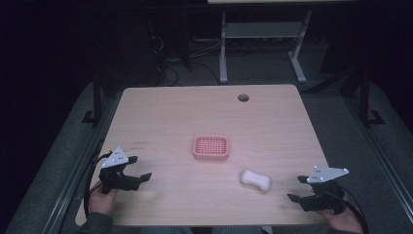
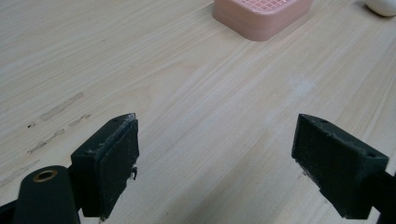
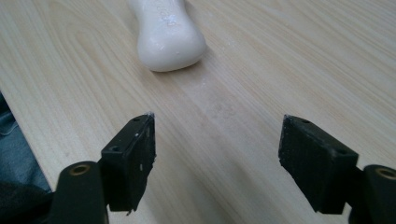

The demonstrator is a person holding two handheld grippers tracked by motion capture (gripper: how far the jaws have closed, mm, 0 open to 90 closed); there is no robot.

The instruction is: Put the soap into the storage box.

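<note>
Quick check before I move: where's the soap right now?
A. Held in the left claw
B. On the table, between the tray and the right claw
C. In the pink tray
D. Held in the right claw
B: the soap lies on the bare table, apart from the pink tray, with the open right claw empty beside it.

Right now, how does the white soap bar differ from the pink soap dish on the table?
The soap bar is white, smooth and solid with a narrowed waist; the soap dish is pink, squarish, with a grid top. The bar lies at a slant near the right tool; the dish sits square to the table edges, near the table's middle, farther from both tools. The dish looks larger. Both rest flat on the table, untouched.
</note>
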